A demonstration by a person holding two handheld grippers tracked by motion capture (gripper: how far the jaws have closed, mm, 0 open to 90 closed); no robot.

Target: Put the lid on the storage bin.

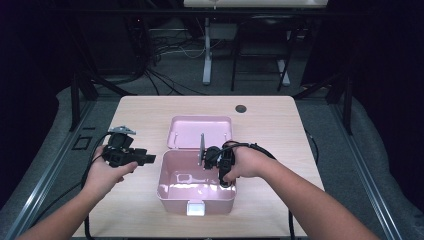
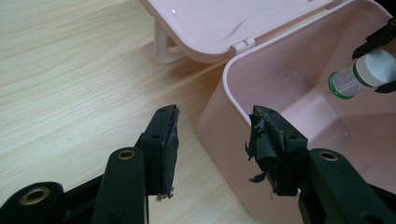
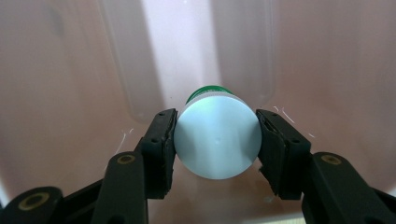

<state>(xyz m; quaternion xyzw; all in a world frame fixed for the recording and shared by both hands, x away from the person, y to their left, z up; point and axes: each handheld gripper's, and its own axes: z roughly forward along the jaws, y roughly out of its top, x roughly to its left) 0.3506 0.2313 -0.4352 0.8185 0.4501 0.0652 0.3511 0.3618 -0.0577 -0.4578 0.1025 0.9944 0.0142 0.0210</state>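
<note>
A pink plastic box (image 1: 170,192) stands open in the middle of the table, its lid (image 1: 200,131) folded back behind it. My right gripper (image 1: 226,181) points down into the box's right side, shut on a small bottle (image 3: 217,140) with a white cap and a green band. The same bottle (image 2: 364,72) hangs inside the box in the left gripper view. My left gripper (image 1: 149,159) hovers just left of the box, open and holding nothing; its fingertips (image 2: 167,140) straddle the box's near corner (image 2: 233,100).
The wooden table (image 1: 140,112) has a round cable hole (image 1: 241,108) at its far edge. A white latch (image 1: 195,208) sits on the box's front. Beyond the table are desk legs and cables on the floor (image 1: 170,55).
</note>
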